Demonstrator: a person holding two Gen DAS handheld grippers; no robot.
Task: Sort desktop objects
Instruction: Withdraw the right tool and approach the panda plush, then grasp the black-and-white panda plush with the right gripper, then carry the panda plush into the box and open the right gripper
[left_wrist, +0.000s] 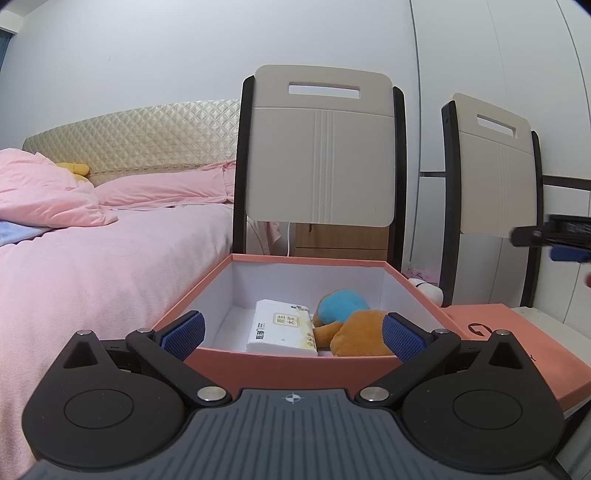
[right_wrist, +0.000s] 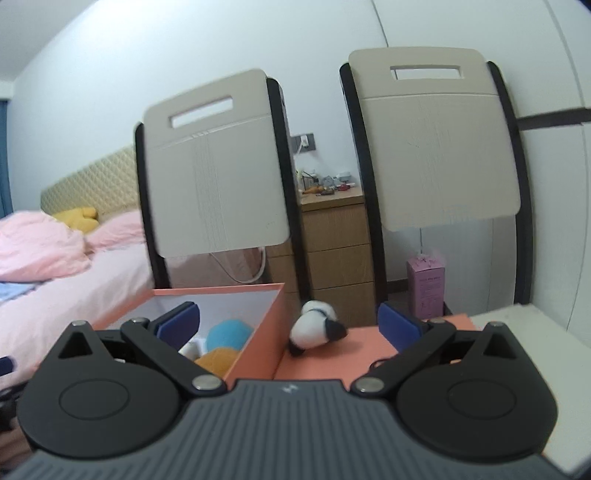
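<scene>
Right now the left gripper (left_wrist: 293, 334) hangs with its blue-padded fingers spread wide and nothing between them, just short of the near wall of an open salmon-pink box (left_wrist: 288, 363). Inside the box, straight ahead of those fingers, a white tissue pack (left_wrist: 282, 328) lies flat, touching an orange-and-blue plush toy (left_wrist: 347, 321) on its right.

The right gripper (right_wrist: 290, 323) is spread apart too, holding nothing. Ahead of it, between the fingertips, a small black-and-white plush (right_wrist: 314, 326) lies tipped over on the flat pink lid (right_wrist: 332, 358), just beside the box's outer wall (right_wrist: 258, 343). To that gripper's left the box's interior shows the plush toy (right_wrist: 225, 341) again.

Beyond both tools stand two chair backs (right_wrist: 218, 162), and a bed (left_wrist: 92, 258) with pink bedding lies off to the left.
</scene>
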